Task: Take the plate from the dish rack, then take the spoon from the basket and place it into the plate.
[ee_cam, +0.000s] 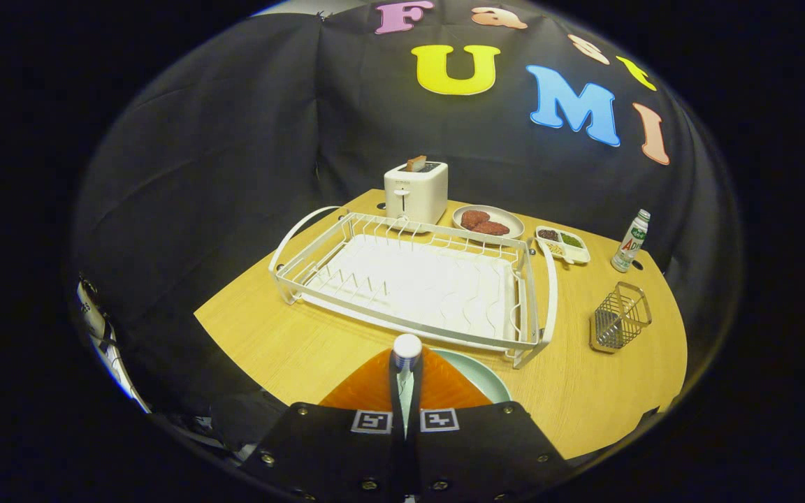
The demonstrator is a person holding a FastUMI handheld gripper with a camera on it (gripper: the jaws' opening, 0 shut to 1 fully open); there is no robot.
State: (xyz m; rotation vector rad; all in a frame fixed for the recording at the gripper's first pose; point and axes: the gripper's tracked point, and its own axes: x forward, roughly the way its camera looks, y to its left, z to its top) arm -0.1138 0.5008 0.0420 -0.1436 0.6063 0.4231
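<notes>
Tongs (407,381) clamped on spoon (407,347), above plate (481,374)

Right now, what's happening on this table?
A hand-held gripper is shut on a white-handled spoon, holding it over a pale green plate on the wooden table, just in front of the dish rack. The rack holds no dishes, and the wire basket sits off to the right. The spoon looks about ready to be set on the plate.
</notes>
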